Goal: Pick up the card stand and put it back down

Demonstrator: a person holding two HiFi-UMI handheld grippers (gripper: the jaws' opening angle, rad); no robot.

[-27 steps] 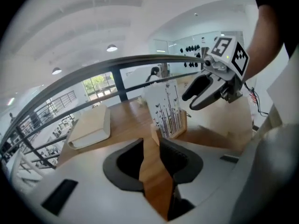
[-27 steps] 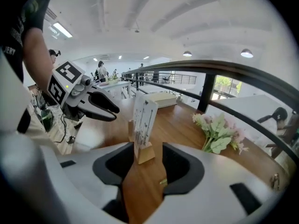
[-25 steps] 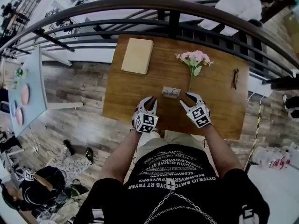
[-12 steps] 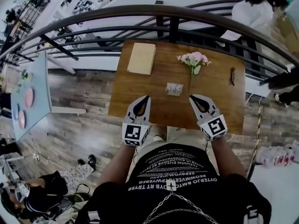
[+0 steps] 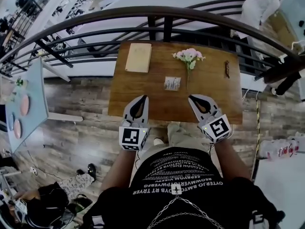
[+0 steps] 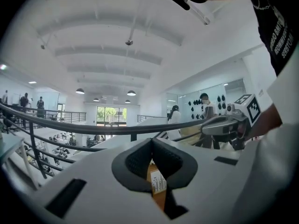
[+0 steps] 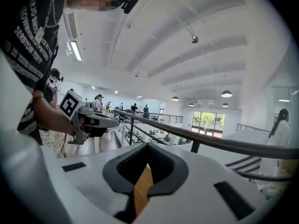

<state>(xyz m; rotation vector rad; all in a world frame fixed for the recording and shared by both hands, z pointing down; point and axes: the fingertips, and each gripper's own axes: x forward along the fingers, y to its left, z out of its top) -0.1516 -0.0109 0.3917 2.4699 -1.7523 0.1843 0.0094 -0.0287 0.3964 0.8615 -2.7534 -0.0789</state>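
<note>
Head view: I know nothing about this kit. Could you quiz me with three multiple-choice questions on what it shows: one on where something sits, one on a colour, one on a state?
1. Where on the table does the card stand sit?
A) about the middle
B) the far left corner
C) the right edge

2. What colour are the flowers?
A) blue
B) pink
C) yellow

3. How are the left gripper and right gripper set?
A) jaws wide open
B) jaws shut, empty
C) jaws shut on the card stand

Answers:
1 A: it stands mid-table, beside the flower stem.
2 B: the blooms are pink above a green stem.
3 B: each gripper view shows its jaws together with nothing between them, and the card stand rests on the wood.
</note>
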